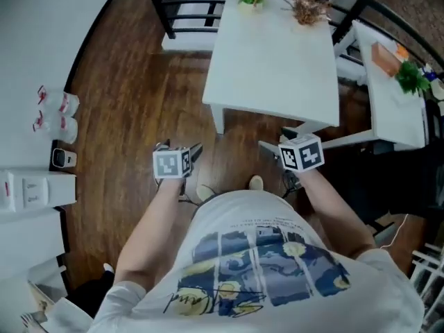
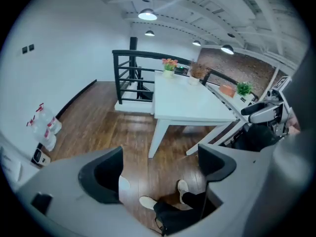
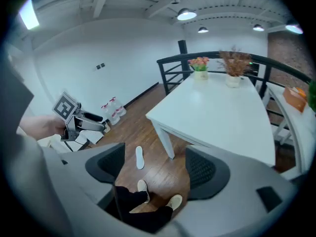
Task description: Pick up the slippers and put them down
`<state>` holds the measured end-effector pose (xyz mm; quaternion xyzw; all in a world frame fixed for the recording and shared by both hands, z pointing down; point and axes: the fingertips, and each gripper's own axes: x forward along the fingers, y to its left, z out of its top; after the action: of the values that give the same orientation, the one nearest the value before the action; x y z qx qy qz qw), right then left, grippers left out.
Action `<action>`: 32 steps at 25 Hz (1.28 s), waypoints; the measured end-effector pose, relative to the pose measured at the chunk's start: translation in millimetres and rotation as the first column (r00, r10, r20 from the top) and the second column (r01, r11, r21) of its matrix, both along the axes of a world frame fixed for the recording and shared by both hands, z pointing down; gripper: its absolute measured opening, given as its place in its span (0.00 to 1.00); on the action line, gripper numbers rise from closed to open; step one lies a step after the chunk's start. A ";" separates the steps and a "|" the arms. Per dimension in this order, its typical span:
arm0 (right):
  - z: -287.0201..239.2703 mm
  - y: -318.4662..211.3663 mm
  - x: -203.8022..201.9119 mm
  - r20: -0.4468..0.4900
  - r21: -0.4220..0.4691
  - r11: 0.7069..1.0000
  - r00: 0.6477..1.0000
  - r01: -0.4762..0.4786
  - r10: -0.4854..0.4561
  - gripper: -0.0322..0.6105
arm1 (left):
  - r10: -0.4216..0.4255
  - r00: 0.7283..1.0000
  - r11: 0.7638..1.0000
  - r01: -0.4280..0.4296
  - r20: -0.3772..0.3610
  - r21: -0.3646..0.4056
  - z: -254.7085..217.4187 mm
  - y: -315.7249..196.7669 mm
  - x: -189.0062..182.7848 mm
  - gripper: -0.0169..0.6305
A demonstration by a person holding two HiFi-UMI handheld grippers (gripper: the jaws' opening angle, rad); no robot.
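One white slipper [image 3: 139, 158] lies flat on the wooden floor, left of the table leg in the right gripper view. In the left gripper view a white slipper [image 2: 124, 184] peeks out beside the left jaw's pad. My left gripper [image 2: 160, 169] is open and holds nothing, high above the floor. My right gripper [image 3: 155, 167] is also open and holds nothing. Both point down at the person's feet in pale shoes [image 1: 205, 193]. In the head view the left gripper [image 1: 194, 152] and right gripper [image 1: 270, 148] hang at waist height in front of the body.
A white table [image 1: 277, 54] with two small plant pots stands just ahead, a black railing [image 1: 182, 5] behind it. Water bottles [image 1: 55, 113] and a white cabinet [image 1: 35, 189] are at the left wall. A white side shelf [image 1: 395, 106] with a green plant is to the right.
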<state>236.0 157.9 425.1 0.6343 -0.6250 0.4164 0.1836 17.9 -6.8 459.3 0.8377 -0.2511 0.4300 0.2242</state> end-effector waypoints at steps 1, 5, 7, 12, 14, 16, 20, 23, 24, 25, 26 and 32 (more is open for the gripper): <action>-2.2 27.3 29.0 0.004 0.000 0.999 0.999 -0.049 0.049 0.68 | 0.037 0.999 0.999 -0.037 -0.012 0.005 -7.5 15.8 34.7 0.76; -4.1 93.3 101.7 0.033 0.017 0.987 0.987 -0.160 0.159 0.68 | 0.143 0.989 0.989 -0.144 -0.048 -0.018 -19.7 66.1 133.0 0.76; -6.7 107.1 124.6 0.043 0.013 0.982 0.982 -0.187 0.186 0.68 | 0.170 0.985 0.985 -0.171 -0.038 -0.022 -25.0 73.5 159.2 0.76; -14.2 112.6 150.7 0.074 0.035 0.965 0.964 -0.260 0.257 0.68 | 0.162 0.986 0.984 -0.164 -0.043 -0.070 -29.1 72.6 173.8 0.76; -2.2 124.6 160.4 0.085 0.039 0.959 0.957 -0.282 0.278 0.68 | 0.166 0.986 0.983 -0.168 -0.032 -0.080 -21.6 81.2 182.8 0.76; 1.4 135.7 171.4 0.079 0.037 0.954 0.953 -0.297 0.293 0.68 | 0.167 0.986 0.982 -0.169 -0.027 -0.080 -19.8 86.9 193.2 0.76; -1.3 143.4 183.8 0.075 0.046 0.953 0.952 -0.301 0.297 0.68 | 0.164 0.986 0.983 -0.166 -0.032 -0.084 -16.3 96.0 207.3 0.76; 2.3 138.1 181.8 0.072 0.048 0.956 0.956 -0.289 0.285 0.68 | 0.166 0.986 0.982 -0.168 -0.029 -0.082 -11.4 95.8 208.1 0.76; 1.1 134.5 177.2 0.066 0.046 0.958 0.958 -0.283 0.280 0.68 | 0.165 0.986 0.982 -0.167 -0.031 -0.082 -12.5 92.9 204.4 0.76; -1.2 130.6 170.4 0.061 0.043 0.960 0.960 -0.277 0.274 0.68 | 0.165 0.986 0.982 -0.167 -0.034 -0.083 -14.3 89.7 198.6 0.76; -4.0 127.0 163.1 0.057 0.042 0.961 0.961 -0.272 0.270 0.68 | 0.166 0.985 0.982 -0.168 -0.036 -0.084 -16.4 86.8 192.2 0.76; -25.4 114.8 147.1 0.035 0.045 0.965 0.966 -0.259 0.257 0.68 | 0.166 0.985 0.982 -0.170 -0.049 -0.087 -34.3 79.2 176.1 0.76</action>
<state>383.2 272.7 399.7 0.7085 -0.5499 0.4302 0.1031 193.9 72.4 425.0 0.8537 -0.1550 0.4407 0.2301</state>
